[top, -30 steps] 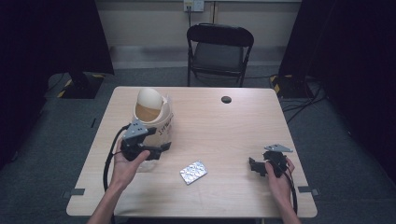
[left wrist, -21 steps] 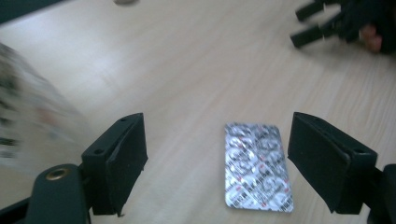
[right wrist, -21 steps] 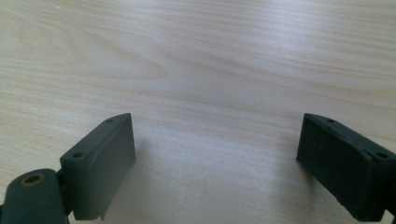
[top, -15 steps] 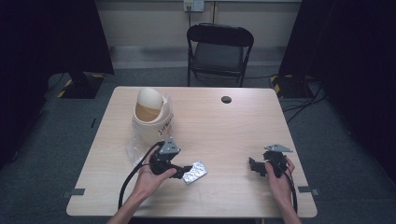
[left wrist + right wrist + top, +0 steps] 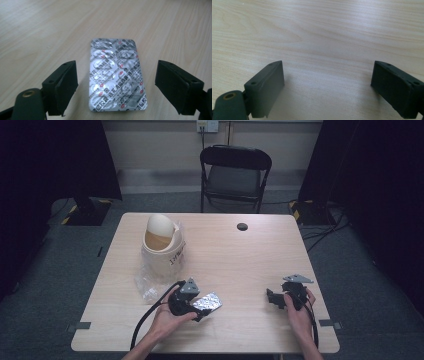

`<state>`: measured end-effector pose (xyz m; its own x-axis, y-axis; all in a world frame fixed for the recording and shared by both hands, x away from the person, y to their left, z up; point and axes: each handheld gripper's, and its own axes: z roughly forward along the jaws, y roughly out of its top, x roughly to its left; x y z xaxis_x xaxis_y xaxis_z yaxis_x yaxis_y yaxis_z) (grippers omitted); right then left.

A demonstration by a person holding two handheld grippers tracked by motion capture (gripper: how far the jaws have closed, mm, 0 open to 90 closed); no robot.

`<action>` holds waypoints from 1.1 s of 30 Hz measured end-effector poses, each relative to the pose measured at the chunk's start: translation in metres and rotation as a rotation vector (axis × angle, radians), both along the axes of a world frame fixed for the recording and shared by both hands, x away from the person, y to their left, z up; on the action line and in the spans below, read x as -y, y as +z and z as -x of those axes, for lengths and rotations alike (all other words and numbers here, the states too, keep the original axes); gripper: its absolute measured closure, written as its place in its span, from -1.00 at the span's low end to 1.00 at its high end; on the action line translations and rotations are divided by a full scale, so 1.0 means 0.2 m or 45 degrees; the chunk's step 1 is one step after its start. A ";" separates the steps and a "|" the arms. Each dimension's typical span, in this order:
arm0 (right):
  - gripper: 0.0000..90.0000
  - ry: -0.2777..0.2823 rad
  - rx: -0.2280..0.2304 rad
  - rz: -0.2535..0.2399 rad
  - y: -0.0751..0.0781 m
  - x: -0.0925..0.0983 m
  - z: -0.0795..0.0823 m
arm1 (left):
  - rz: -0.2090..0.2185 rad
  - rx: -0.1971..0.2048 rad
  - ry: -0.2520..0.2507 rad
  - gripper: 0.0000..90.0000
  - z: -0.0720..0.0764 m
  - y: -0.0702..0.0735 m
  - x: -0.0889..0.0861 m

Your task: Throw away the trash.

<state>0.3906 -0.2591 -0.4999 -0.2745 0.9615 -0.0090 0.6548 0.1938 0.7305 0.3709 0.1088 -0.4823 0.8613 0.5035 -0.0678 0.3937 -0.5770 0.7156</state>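
A silver blister pack of pills (image 5: 209, 302) lies flat on the wooden table (image 5: 240, 260), near the front. My left gripper (image 5: 200, 308) is low over its near end. In the left gripper view the pack (image 5: 115, 57) lies between the two black jaws of the left gripper (image 5: 116, 75), and neither pad touches it. Those jaws have just been opening and stand wide. At the front right, my right gripper (image 5: 272, 299) rests open on the table. Between the jaws of the right gripper (image 5: 327, 75) there is bare wood.
A cream swing-lid bin (image 5: 162, 247) lined with a clear plastic bag stands at the left of the table. A small black round object (image 5: 242, 226) lies near the far edge. A black folding chair (image 5: 235, 170) stands behind the table.
My left hand has left the bin and come down to the right, onto the blister pack, which now lies between its jaws. The right hand has not moved.
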 end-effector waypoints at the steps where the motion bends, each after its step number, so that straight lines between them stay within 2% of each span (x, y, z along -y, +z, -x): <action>1: -0.77 0.001 0.001 0.001 0.00 0.00 0.00 | -0.026 0.009 -0.007 -0.60 0.00 -0.01 0.01; 4: -0.77 0.001 0.001 0.001 0.00 0.00 0.00 | -0.057 -0.008 -0.025 -0.59 0.01 -0.03 0.03; 5: -0.77 0.001 0.001 0.001 0.00 0.00 0.00 | -0.089 0.017 -0.024 -0.60 0.02 -0.05 0.03; 6: -0.77 0.001 0.001 0.001 0.00 0.00 0.00 | -0.089 0.017 -0.024 -0.59 0.02 -0.05 0.03; 8: -0.77 0.001 0.001 0.001 0.00 0.00 0.00 | -0.061 0.040 0.011 -0.57 0.04 -0.06 0.01; 10: -0.77 0.001 0.001 0.001 0.00 0.00 0.00 | -0.073 0.048 0.008 -0.58 0.05 -0.06 0.01; 14: -0.77 0.001 0.001 0.001 0.00 0.00 0.00 | -0.026 0.070 0.026 -0.58 0.06 -0.08 -0.01; 16: -0.77 0.001 0.001 0.001 0.00 0.00 0.00 | -0.024 0.070 0.030 -0.58 0.07 -0.08 -0.01; 18: -0.77 0.001 0.001 0.001 0.00 0.00 0.00 | -0.020 0.082 0.026 -0.49 0.06 -0.08 -0.02; 19: -0.77 0.001 0.001 0.001 0.00 0.00 0.00 | 0.006 0.093 0.030 -0.35 0.06 -0.08 -0.02; 20: -0.77 0.001 0.001 0.002 0.00 0.00 0.00 | 0.009 0.095 0.033 -0.25 0.05 -0.08 -0.02; 24: -0.77 0.001 0.001 0.001 0.00 0.00 0.00 | 0.015 0.095 0.028 -0.24 0.05 -0.08 -0.02; 29: -0.77 0.001 0.001 0.001 0.00 0.00 0.00 | -0.003 0.086 0.029 -0.24 0.03 -0.07 -0.03; 30: -0.77 0.001 0.001 0.002 0.00 0.00 0.00 | 0.023 0.083 0.035 -0.24 0.03 -0.06 -0.03; 31: -0.77 0.001 0.001 0.001 0.00 0.00 0.00 | 0.016 0.085 0.034 -0.24 0.03 -0.06 -0.04; 33: -0.77 0.002 0.001 0.002 0.00 0.00 0.00 | 0.044 0.088 0.043 -0.24 0.03 -0.04 -0.05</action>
